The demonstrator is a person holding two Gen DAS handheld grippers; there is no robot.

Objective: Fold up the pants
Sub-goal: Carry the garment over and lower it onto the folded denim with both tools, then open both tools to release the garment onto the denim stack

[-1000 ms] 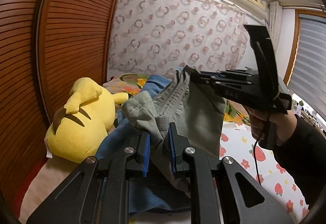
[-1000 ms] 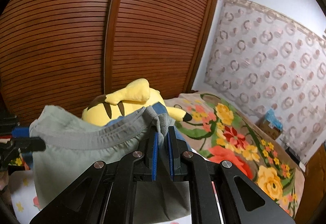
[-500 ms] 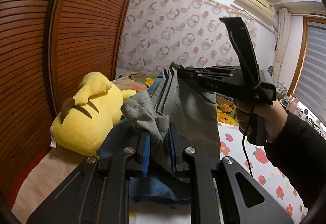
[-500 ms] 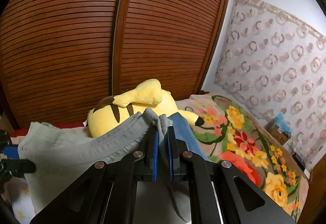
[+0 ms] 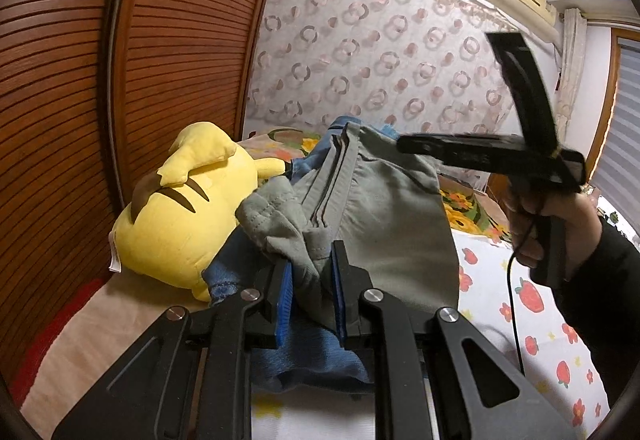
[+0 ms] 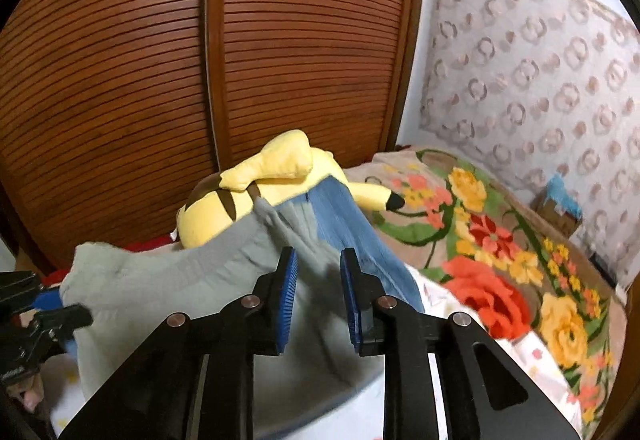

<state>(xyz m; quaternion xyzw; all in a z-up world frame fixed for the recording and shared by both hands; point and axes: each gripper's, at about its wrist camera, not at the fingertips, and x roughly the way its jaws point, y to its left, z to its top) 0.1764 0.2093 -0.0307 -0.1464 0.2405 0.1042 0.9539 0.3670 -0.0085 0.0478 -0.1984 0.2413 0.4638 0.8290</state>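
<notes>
pants: grey-green cotton pants [image 5: 392, 224], ribbed grey waistband [image 6: 224, 256]
jeans: blue denim jeans [image 6: 348, 224] under them
plush: yellow plush toy [image 5: 180, 216], brown back stripes, black ear tip [image 6: 394, 203]
blanket: beige floral blanket [image 6: 500, 240], red, yellow, orange flowers, green stems
sheet: white bed sheet [image 5: 532, 320], red strawberry print
doors: reddish-brown slatted wooden doors [image 6: 160, 60]
curtain: pale lace curtain [image 5: 360, 56], ring pattern
gripper pads: blue, on black left gripper [image 5: 311, 304] and black right gripper [image 6: 318, 296]
</notes>
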